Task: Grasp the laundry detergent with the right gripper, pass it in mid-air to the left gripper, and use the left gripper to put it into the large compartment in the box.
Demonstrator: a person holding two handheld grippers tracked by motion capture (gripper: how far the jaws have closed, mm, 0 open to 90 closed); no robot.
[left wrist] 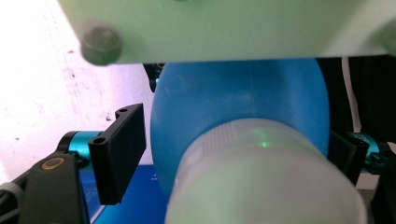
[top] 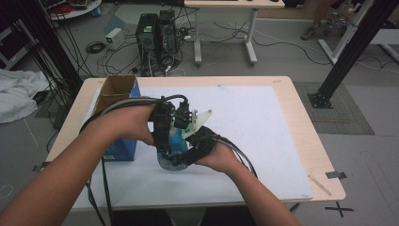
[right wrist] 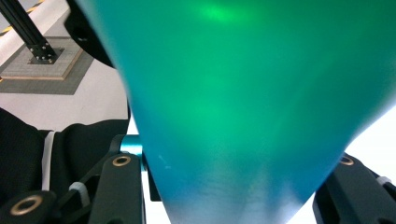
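Mid cap-removal, judging by the setup: blue bottle (top: 175, 141) held just above the white surface (top: 244, 127), right gripper (top: 184, 157) clamped on its body, left gripper (top: 164, 147) jaws narrowed around (not visibly pressing) the translucent cap (left wrist: 261, 177), needing firm closure, then a twist.

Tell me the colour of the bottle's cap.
The cap is translucent white, on a blue bottle. It shows best in the left gripper view.
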